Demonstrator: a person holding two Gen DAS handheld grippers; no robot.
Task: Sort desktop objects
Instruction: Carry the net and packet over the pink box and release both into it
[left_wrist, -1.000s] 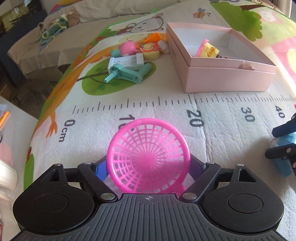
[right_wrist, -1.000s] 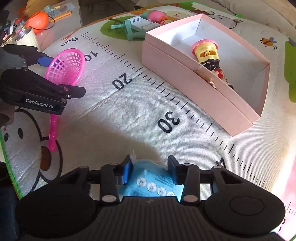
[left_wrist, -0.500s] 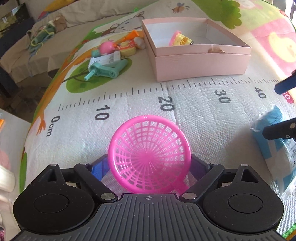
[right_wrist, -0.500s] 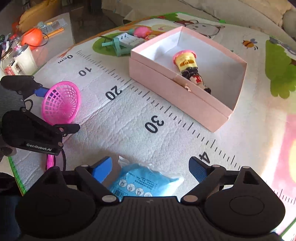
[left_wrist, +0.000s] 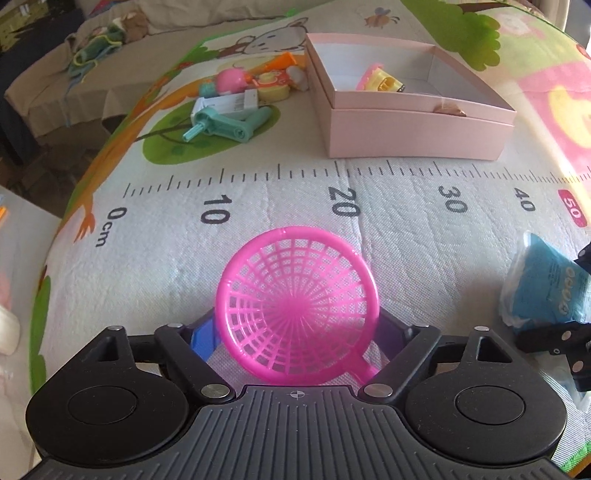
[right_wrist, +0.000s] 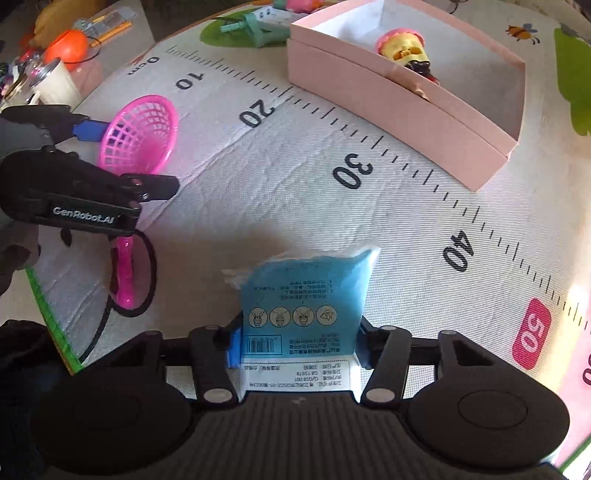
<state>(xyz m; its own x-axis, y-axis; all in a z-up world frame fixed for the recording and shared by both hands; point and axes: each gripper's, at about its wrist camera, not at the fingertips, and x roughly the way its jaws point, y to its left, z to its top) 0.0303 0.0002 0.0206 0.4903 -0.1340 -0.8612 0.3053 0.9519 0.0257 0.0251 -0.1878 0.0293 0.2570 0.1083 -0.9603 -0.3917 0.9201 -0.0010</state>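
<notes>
Closing on the soft, crinkly blue packet (right_wrist: 301, 295) on the mat (right_wrist: 258, 184), the right gripper (right_wrist: 295, 343) pinches its sides; the left gripper (left_wrist: 295, 332) closes around the light, stiff net scoop (left_wrist: 295, 302), best held at its rim.

The left hand-held gripper (left_wrist: 295, 328) is showing a matte black body with a ribbed centre plate, a round disc housing at 8 and at 4 o'clock, silver screw heads on its angled black linkages, and blue finger pads (left_wrist: 202, 338). The right hand-held gripper (right_wrist: 297, 343) is wearing the same black shell and blue pad. Seen from the right wrist, white "GenRobot.AI" lettering is running along the left unit's side at 9 o'clock.
</notes>
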